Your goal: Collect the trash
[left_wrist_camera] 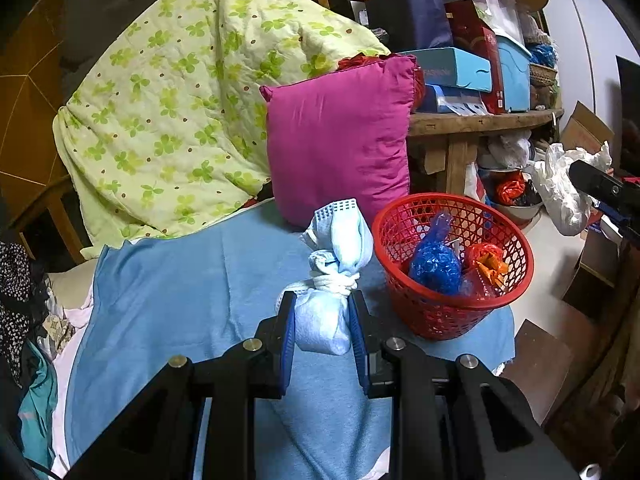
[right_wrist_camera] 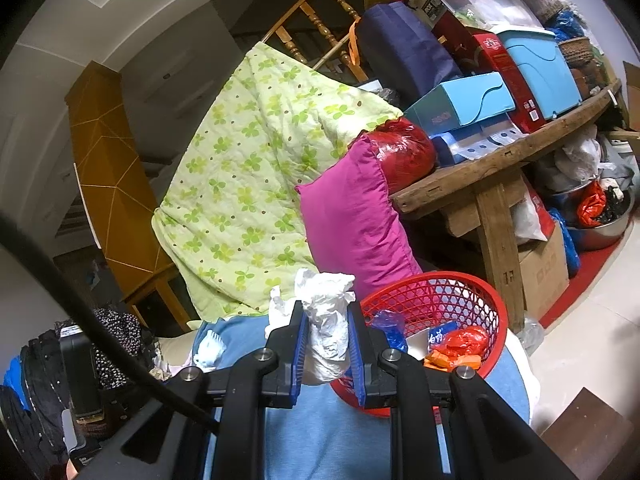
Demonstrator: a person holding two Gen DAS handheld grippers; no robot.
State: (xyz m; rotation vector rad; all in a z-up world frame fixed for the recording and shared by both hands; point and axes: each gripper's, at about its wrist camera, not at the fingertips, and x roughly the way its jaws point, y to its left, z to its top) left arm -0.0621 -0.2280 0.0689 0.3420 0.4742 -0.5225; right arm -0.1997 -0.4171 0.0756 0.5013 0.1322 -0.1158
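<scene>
My left gripper (left_wrist_camera: 323, 304) is shut on a knotted light-blue cloth bundle (left_wrist_camera: 334, 280), held just above the blue sheet (left_wrist_camera: 180, 300) and left of the red mesh basket (left_wrist_camera: 452, 264). In the basket lie a blue plastic bag (left_wrist_camera: 434, 260) and an orange-red wrapper (left_wrist_camera: 486, 260). My right gripper (right_wrist_camera: 328, 312) is shut on a crumpled white plastic bag (right_wrist_camera: 326, 320), held beside the left rim of the same red basket (right_wrist_camera: 436, 296). From the left wrist view, that white bag (left_wrist_camera: 560, 184) and the right gripper's black body show at the far right edge.
A magenta pillow (left_wrist_camera: 340, 140) and a green clover quilt (left_wrist_camera: 172, 120) stand behind the basket. A wooden table (right_wrist_camera: 500, 160) stacked with boxes rises at the right, with bags and a metal bowl (right_wrist_camera: 600, 228) under it. Dark clothes (right_wrist_camera: 52, 380) are piled at the left.
</scene>
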